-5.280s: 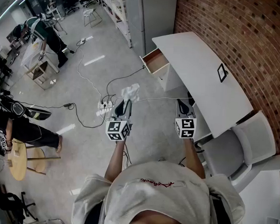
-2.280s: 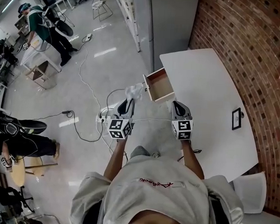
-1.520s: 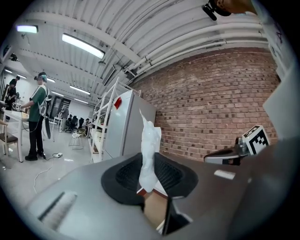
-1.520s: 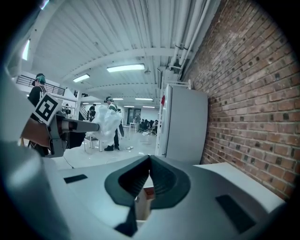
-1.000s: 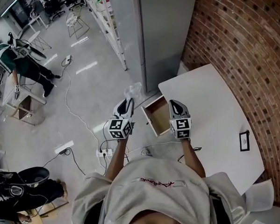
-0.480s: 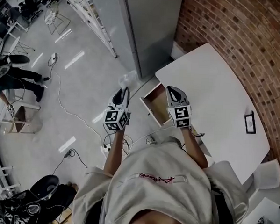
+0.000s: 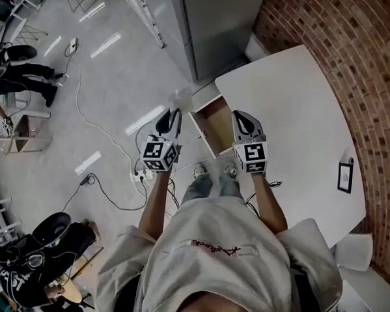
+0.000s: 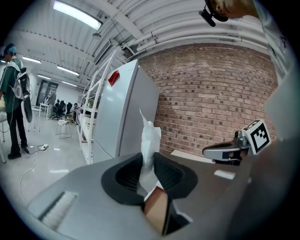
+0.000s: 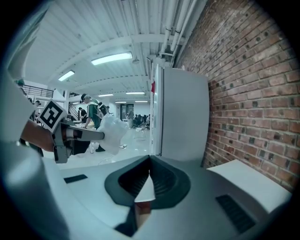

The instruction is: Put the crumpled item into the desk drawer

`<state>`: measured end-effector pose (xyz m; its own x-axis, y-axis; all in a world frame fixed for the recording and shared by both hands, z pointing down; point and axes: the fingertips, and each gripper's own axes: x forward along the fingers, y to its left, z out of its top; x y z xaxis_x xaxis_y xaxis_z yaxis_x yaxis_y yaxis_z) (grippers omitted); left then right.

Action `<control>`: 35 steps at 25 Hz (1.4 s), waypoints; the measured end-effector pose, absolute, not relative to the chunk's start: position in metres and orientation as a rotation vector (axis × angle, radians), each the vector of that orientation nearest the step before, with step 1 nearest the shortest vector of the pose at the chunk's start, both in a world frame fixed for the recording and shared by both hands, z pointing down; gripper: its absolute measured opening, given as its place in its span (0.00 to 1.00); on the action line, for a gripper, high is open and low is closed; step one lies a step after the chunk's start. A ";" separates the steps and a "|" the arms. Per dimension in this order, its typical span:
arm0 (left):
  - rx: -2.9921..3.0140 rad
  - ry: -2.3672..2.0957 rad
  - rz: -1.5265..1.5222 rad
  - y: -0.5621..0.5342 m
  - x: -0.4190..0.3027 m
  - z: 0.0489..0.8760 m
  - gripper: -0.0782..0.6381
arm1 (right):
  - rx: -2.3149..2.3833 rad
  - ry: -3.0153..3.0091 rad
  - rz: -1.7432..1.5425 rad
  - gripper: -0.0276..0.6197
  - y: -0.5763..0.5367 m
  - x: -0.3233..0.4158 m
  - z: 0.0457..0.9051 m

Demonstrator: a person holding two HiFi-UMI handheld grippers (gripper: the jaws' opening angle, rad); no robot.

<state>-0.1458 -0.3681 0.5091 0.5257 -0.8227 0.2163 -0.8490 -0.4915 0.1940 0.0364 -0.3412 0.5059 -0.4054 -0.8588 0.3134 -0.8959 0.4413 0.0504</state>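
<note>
A crumpled white item [image 7: 180, 98] sticks out of my left gripper [image 7: 169, 120], whose pads are shut on it. In the left gripper view the crumpled item [image 8: 150, 137] stands upright between the pads of my left gripper [image 8: 148, 172]. The desk drawer [image 7: 213, 124] is pulled open from the white desk [image 7: 295, 118]; it lies between the two grippers, just ahead of them. My right gripper [image 7: 245, 121] hovers at the drawer's right side, shut and empty. Its own view shows my right gripper [image 9: 149, 161] with jaws together, and the left gripper [image 9: 79, 134] holding the item [image 9: 111, 132].
A tall grey cabinet [image 7: 215, 23] stands beyond the drawer against the brick wall [image 7: 357, 56]. A power strip and cables [image 7: 136, 176] lie on the floor at the left. A small dark frame [image 7: 344, 177] sits on the desk. Another person [image 7: 31, 52] stands far left.
The view has swung and closed in on the desk, so the open drawer now lies between the grippers. The left gripper still holds the crumpled item; the right stays shut.
</note>
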 end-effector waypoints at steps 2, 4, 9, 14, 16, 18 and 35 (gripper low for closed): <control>2.495 -1.411 0.156 -0.367 -0.135 0.517 0.23 | 1.494 -2.425 0.174 0.06 -0.349 0.046 0.512; 2.478 -1.416 0.188 -0.357 -0.123 0.535 0.23 | 1.480 -2.435 0.194 0.06 -0.349 0.058 0.525; 2.394 -1.423 0.250 -0.330 -0.105 0.568 0.23 | 1.430 -2.429 0.276 0.06 -0.330 0.077 0.551; 2.347 -1.402 0.293 -0.314 -0.094 0.599 0.23 | 1.385 -2.419 0.352 0.06 -0.312 0.079 0.577; 2.320 -1.391 0.301 -0.306 -0.092 0.613 0.23 | 1.365 -2.417 0.389 0.06 -0.302 0.076 0.590; 2.308 -1.376 0.317 -0.301 -0.089 0.630 0.23 | 1.349 -2.418 0.418 0.06 -0.296 0.072 0.603; 2.136 -1.181 0.404 -0.261 -0.042 0.767 0.23 | 1.262 -2.383 0.553 0.06 -0.236 0.059 0.673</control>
